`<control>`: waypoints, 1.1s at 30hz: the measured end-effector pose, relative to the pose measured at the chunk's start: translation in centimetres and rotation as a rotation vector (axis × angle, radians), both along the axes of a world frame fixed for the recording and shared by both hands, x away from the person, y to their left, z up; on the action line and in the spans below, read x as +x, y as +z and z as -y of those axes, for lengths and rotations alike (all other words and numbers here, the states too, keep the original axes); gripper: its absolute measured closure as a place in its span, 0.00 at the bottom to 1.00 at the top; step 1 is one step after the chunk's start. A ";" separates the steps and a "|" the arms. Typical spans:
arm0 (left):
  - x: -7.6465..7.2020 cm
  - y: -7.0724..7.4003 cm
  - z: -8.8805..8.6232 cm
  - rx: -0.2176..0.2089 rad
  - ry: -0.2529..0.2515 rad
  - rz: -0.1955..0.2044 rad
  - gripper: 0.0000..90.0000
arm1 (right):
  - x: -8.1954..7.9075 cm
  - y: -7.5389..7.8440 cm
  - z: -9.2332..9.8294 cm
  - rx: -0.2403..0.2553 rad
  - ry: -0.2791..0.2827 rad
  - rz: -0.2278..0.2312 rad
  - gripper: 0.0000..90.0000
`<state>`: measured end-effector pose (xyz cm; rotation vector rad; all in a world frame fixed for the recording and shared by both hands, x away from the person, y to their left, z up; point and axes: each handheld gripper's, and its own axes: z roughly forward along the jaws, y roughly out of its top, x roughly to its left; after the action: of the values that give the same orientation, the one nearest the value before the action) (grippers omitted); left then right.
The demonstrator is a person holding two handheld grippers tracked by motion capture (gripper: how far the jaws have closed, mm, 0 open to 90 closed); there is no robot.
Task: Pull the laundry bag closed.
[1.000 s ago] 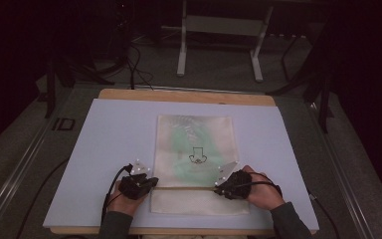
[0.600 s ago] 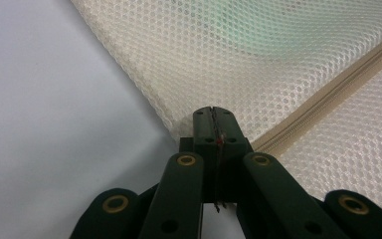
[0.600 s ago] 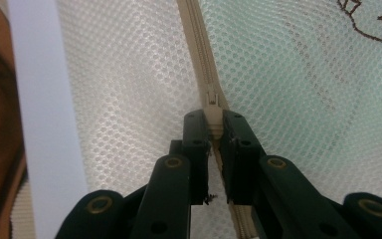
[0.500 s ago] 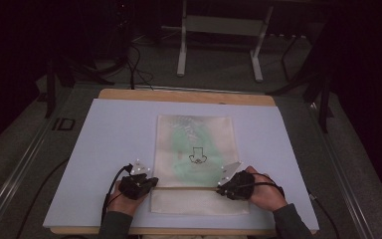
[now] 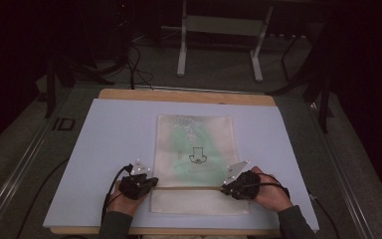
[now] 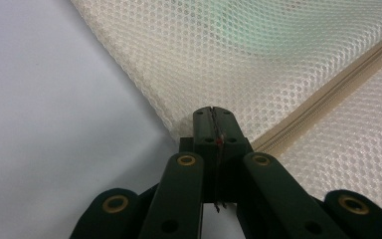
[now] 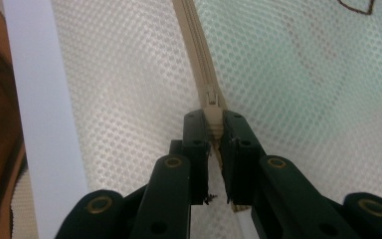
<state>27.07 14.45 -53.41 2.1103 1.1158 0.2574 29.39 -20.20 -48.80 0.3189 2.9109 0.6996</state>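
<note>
Right claw (image 7: 214,130) pinching zipper pull (image 7: 212,102), mesh bag (image 5: 195,149)

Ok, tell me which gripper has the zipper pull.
The right gripper: its jaws pinch the zipper pull. The left gripper clamps the mesh bag's edge.

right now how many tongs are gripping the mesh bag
2: the left tongs pinch the mesh bag at its left edge by the zipper end; the right tongs clamp the zipper pull.
</note>
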 end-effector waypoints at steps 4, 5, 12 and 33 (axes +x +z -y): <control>0.0 0.0 0.0 -0.002 -0.001 -0.002 1.00 | 0.0 0.1 0.4 0.000 -0.010 -0.001 0.91; 0.0 0.0 0.0 -0.002 -0.001 -0.002 1.00 | 0.0 0.1 0.4 0.000 -0.010 -0.001 0.91; 0.0 0.0 0.0 0.000 0.000 -0.002 1.00 | 0.1 0.2 1.6 -0.001 -0.029 -0.002 0.91; 0.0 0.0 0.0 0.000 0.001 -0.002 1.00 | 0.1 -0.6 5.9 0.008 -0.121 -0.057 0.91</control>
<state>27.09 14.46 -53.39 2.1106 1.1178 0.2559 29.46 -26.05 -49.38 0.5198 2.9127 0.6938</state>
